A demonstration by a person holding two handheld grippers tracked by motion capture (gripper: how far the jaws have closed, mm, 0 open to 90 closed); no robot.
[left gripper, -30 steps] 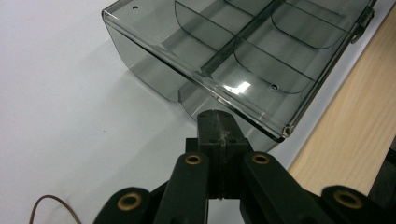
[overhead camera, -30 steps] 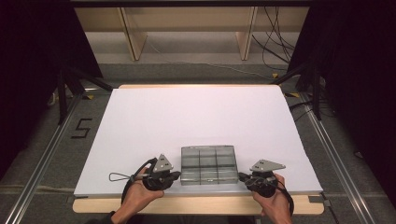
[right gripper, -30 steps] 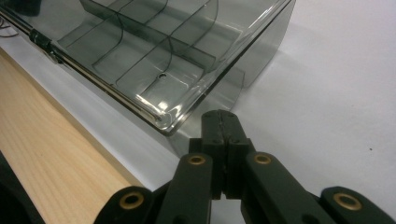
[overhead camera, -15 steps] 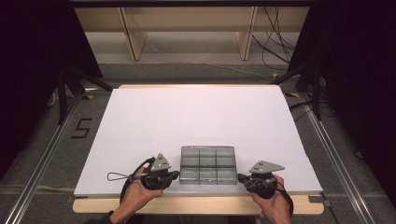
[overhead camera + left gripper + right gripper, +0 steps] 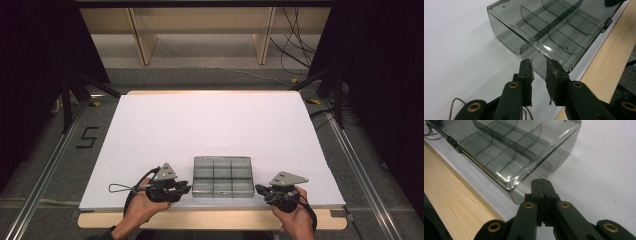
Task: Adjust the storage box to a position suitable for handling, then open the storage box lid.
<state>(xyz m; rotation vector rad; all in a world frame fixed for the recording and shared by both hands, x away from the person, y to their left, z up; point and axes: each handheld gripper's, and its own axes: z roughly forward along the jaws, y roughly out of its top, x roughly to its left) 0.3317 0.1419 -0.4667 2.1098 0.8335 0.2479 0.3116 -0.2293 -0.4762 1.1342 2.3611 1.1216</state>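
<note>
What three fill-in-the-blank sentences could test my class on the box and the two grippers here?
1. The box lies ____ the two grippers.
2. The right gripper has its jaws ____.
3. The left gripper has its jaws ____.
4. The box's compartments are all ____.

Missing words: between; shut; open; empty

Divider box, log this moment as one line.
divider box: closed, near table edge | left gripper: open at its side | right gripper: shut beside it
</note>
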